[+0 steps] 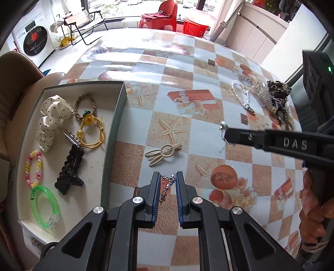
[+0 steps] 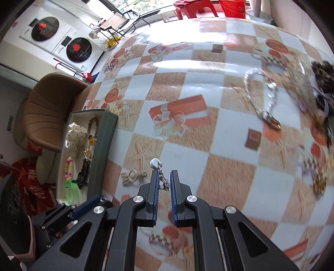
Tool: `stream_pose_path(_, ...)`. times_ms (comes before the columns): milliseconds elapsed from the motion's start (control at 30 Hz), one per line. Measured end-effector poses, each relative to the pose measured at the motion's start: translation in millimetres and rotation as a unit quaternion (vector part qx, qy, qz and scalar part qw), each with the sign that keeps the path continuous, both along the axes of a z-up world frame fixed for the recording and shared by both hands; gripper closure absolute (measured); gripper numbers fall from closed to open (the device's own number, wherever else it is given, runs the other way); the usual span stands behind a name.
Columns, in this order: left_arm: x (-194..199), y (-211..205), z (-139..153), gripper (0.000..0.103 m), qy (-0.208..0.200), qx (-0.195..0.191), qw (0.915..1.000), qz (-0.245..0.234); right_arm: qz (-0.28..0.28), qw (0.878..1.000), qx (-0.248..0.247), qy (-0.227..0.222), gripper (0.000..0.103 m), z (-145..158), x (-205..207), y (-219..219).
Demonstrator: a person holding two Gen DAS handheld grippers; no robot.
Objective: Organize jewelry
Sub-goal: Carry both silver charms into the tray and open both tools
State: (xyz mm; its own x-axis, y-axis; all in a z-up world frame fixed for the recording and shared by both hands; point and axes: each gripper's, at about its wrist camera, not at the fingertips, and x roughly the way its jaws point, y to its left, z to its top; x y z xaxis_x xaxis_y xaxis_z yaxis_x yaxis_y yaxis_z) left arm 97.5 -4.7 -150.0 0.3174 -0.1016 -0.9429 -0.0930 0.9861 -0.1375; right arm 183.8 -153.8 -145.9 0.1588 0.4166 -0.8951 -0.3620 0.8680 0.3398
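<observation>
Daylight from big windows point(image 1: 117, 8) falls on a pale floor point(image 1: 68, 56), red chair point(image 1: 165, 14), tan armchair point(image 2: 52, 108) and stacked washers point(image 2: 62, 41).

Left gripper point(image 1: 168, 177), right gripper point(image 2: 163, 174): black frames, blue ribbed pads, silver screws, "DAS" lettering.

Silver chain point(image 1: 167, 187) dangling; box point(image 1: 113, 133) part-filled

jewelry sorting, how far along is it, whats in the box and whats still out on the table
Done: the box already holds a polka-dot bow, braided bracelet, black claw clip and green bangle. In hand: the left gripper and right gripper each pinch a silver chain. Left: a cream hair clip, silver chain bracelet and a tangled pile still on the table.
</observation>
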Motion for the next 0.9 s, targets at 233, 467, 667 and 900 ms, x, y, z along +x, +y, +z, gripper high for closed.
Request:
stream_pose_path(233,-19.3,-4.3,32.1,0.086,0.003,0.002,0.9999,-0.012,-0.017,1.0,0.004,0.011,0.092,23.1,-26.6,-19.8)
stream_pose_path(467,-46.1,3.8,66.4,0.086,0.01,0.011,0.9999,-0.004,-0.03,0.999,0.016,0.029,0.092,43.5,-53.2,-33.6)
stream_pose_path(667,-61.9,23.3,83.5,0.086,0.003,0.012,0.9999,0.01,-0.024,0.999,0.01,0.031,0.092,57.9,-75.8,-32.2)
stream_pose_path(900,-67.8,58.7,86.3,0.086,0.007,0.007,0.9999,-0.011,-0.05,0.998,0.013,0.024,0.092,72.5,-95.3,-16.0)
